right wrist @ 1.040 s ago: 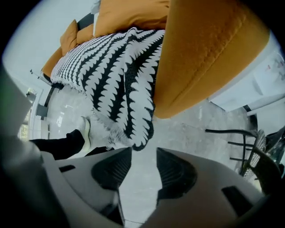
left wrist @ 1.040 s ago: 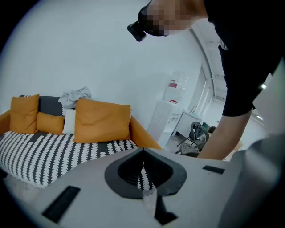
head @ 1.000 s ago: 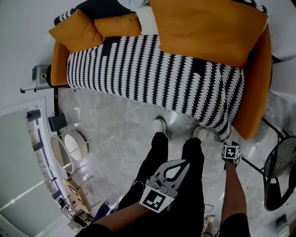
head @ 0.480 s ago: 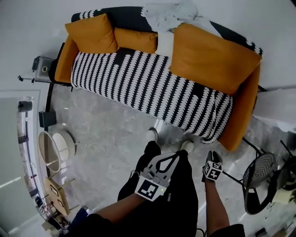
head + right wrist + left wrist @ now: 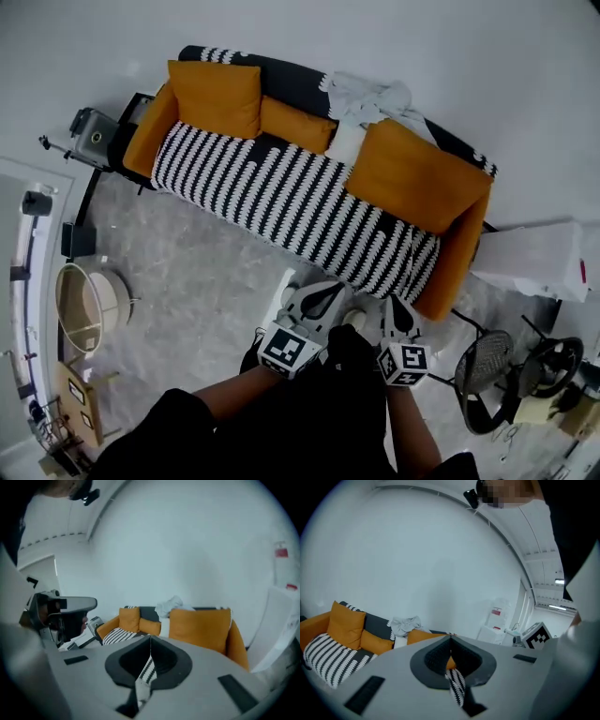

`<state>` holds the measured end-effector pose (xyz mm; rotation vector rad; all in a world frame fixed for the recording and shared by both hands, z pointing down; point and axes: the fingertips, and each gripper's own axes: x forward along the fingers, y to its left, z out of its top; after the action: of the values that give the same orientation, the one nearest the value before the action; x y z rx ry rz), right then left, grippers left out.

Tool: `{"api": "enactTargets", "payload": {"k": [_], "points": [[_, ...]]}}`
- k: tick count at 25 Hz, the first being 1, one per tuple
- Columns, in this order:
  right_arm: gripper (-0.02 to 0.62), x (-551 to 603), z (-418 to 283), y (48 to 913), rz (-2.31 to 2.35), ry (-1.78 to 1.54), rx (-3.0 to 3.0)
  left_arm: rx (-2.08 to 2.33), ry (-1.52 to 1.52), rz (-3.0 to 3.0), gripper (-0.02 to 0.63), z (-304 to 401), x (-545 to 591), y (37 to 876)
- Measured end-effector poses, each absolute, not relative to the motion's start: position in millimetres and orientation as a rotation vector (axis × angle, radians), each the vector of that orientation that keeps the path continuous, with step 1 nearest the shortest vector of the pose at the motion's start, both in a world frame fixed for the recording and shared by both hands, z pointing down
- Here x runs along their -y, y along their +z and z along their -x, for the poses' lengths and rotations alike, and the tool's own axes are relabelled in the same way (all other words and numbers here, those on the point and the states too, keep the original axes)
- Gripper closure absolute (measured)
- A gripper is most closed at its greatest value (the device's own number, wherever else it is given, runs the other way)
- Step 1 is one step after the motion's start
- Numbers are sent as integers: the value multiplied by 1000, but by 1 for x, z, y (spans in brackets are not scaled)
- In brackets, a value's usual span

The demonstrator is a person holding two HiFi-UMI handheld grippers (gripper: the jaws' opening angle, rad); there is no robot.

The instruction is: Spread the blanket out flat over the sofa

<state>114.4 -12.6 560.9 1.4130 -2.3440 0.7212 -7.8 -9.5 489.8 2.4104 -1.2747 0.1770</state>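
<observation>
Nearest, in front of the sofa point(image 5: 461, 251) and well clear of it, both tools are held up side by side. The left tool point(image 5: 330, 296) has its jaws pressed together with nothing gripped. The right tool point(image 5: 394, 311) has just been closing and its jaws now meet, also on nothing. The striped sliver showing through each tool's slot looks to me like the fabric on the sofa beyond, not a held piece.

Between the tools and the sofa lies bare grey floor point(image 5: 187, 272). The blanket point(image 5: 281, 197), black with white rows, covers the sofa's seat from one arm to the other, and its front edge hangs down the sofa's front. It looks smooth, so the spreading seems close to done, if not finished.

On the blanket, against the sofa's backrest, stand orange cushions point(image 5: 214, 98). A crumpled grey cloth point(image 5: 361, 94) lies on top of the backrest.

The blanket should be soft, limp and light. It will sag and fold wherever it is not held, and it may slide on the seat. Any further tidying is best done by pinching the hanging hem near its two front corners, jaws nearly shut on the thin fabric. The pull should be gentle, since the cushions weigh down the blanket's rear part.
</observation>
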Motion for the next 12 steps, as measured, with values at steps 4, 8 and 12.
{"api": "enactTargets", "payload": {"k": [4,8,12], "points": [[558,26,-59,460,-1454,558,2490,1302,168,-2518,591,29,19,422],[558,35,-24,391,-1493,425,2563,1314,107,-2571,591,43,23,379],[558,34,1,359,-1517,372,2591,1343,52,-2610,591,57,23,354]]}}
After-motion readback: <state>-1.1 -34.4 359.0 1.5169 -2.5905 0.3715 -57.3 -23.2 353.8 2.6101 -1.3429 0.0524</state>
